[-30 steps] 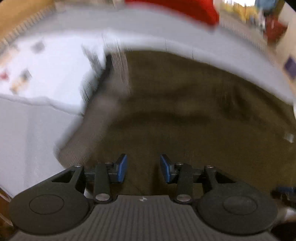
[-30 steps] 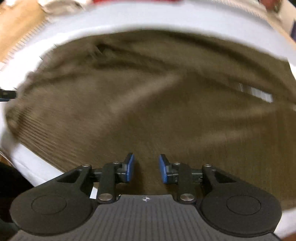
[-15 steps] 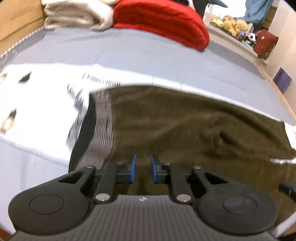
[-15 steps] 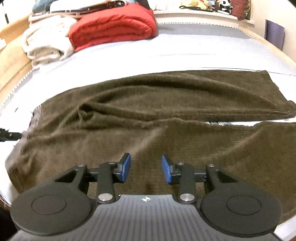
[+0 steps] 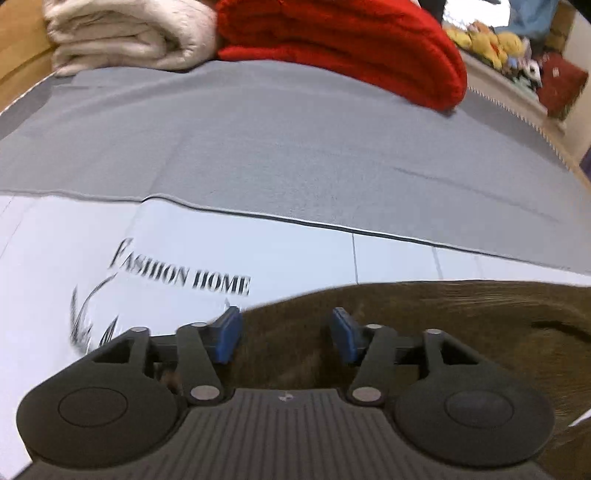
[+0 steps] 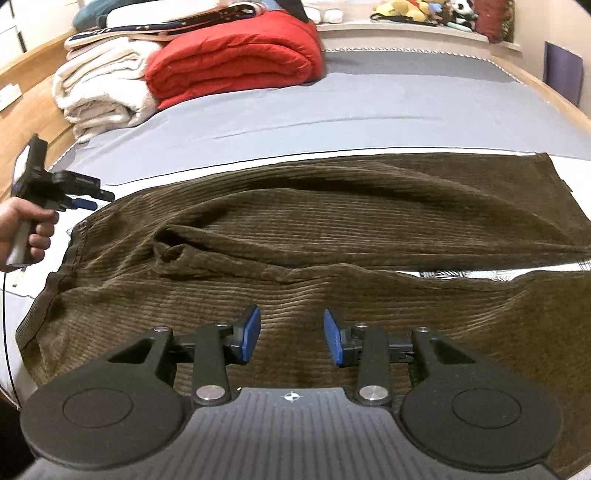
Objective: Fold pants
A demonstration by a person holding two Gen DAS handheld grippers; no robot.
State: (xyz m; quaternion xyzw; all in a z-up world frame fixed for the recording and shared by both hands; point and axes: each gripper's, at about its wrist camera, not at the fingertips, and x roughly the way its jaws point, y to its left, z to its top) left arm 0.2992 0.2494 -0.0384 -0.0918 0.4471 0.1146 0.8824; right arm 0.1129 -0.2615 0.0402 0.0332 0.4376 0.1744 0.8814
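Note:
Brown corduroy pants [image 6: 295,229] lie spread on a white printed sheet [image 5: 177,243], waistband at the left, both legs running right. My right gripper [image 6: 290,334] hovers open over the near leg, nothing between its blue pads. My left gripper [image 5: 286,332] hangs over the pants' [image 5: 461,314] far edge. Its jaws are opening and only cloth lying below shows in the gap. In the right wrist view the left gripper [image 6: 96,198] sits in a hand [image 6: 29,229] just off the far waistband corner, apart from the cloth.
A grey bed cover [image 6: 369,99] stretches beyond the sheet. A red quilt [image 6: 236,55] and a cream folded blanket [image 6: 99,88] are stacked at the far left. A shelf with plush toys [image 6: 424,11] runs along the back. A wooden bed frame [image 6: 22,107] borders the left.
My left gripper swept from over the waistband to the pants' far edge; its jaws narrowed, then spread wider. My right gripper lifted a little and its jaws widened slightly.

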